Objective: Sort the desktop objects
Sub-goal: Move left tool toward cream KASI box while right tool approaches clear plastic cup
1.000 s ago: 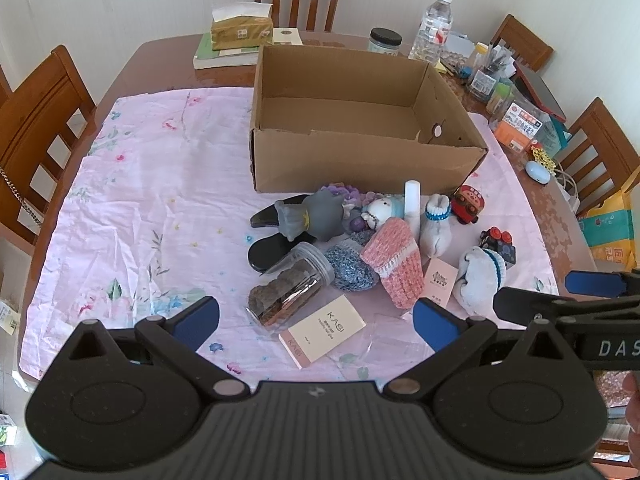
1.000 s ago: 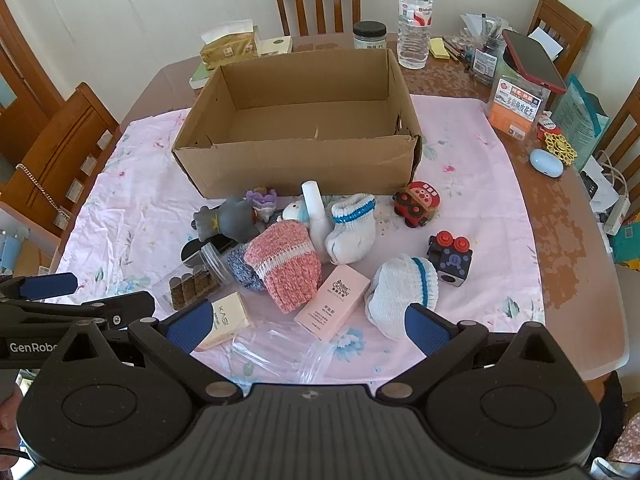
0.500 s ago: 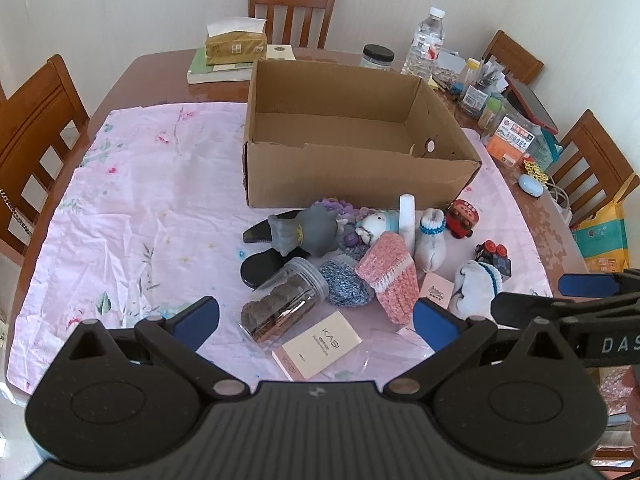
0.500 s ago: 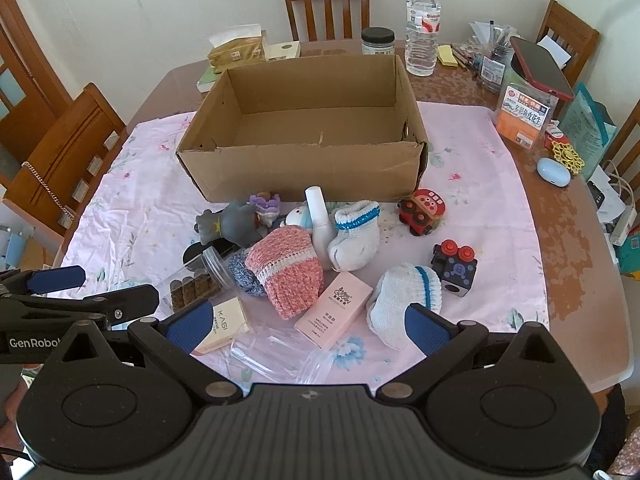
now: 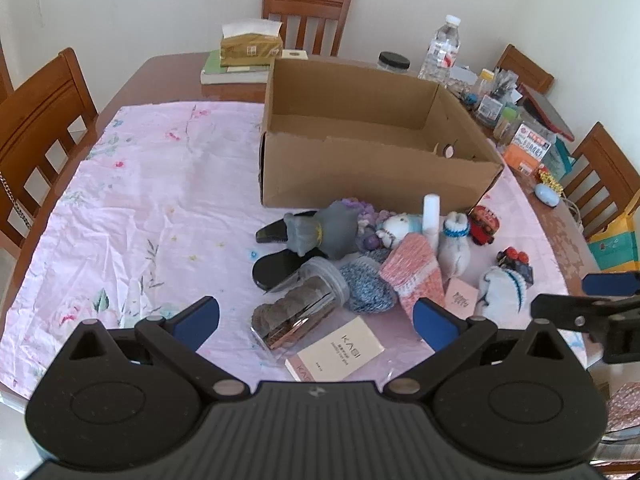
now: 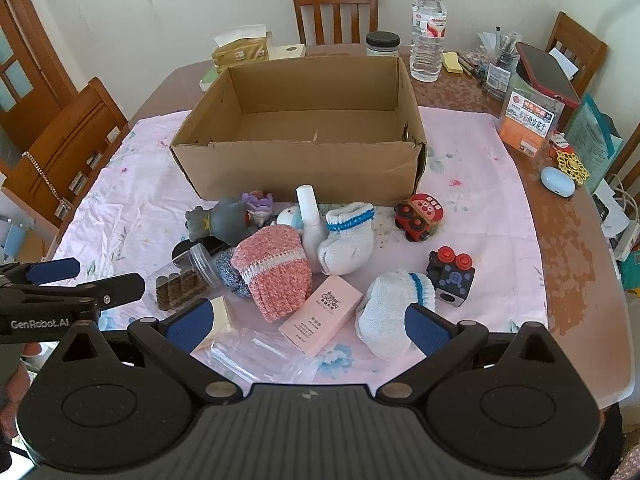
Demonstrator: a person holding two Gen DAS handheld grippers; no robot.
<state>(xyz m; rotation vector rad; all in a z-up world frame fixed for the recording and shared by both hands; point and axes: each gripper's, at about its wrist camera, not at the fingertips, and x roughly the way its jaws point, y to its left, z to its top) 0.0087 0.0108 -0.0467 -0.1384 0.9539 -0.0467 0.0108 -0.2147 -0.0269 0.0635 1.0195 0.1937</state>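
Above the pink tablecloth, left claw and right claw hang wide apart, empty.

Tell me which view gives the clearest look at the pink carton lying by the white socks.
The right wrist view: the pink carton lies whole and near the lens, its printed face up. In the left wrist view the pink carton shows only as a small corner, mostly hidden behind the left hand-held gripper.
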